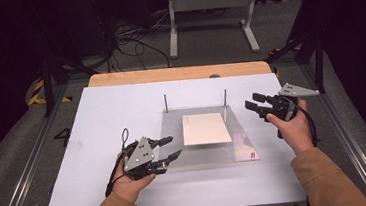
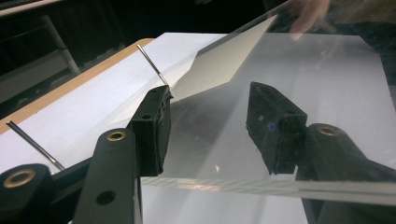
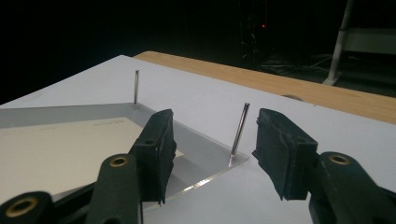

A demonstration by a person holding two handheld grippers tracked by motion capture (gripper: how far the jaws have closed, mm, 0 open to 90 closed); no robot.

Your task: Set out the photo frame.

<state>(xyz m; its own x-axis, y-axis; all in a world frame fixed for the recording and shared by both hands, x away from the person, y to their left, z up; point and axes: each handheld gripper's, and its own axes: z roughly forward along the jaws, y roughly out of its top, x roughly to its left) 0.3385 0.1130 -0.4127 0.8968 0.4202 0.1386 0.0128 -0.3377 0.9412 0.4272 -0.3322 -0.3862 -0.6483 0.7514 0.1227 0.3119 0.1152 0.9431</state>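
Cream sheet (image 1: 206,128) lies flat on clear acrylic plate (image 1: 240,148), between both grippers. Two thin metal pins (image 1: 225,98) stand upright at plate's far corners. Left gripper (image 1: 167,148) jaws apart, straddling plate's near-left edge, possibly touching it. Right gripper (image 1: 255,103) jaws apart, empty, just beside right pin. White board (image 1: 102,120) beneath.
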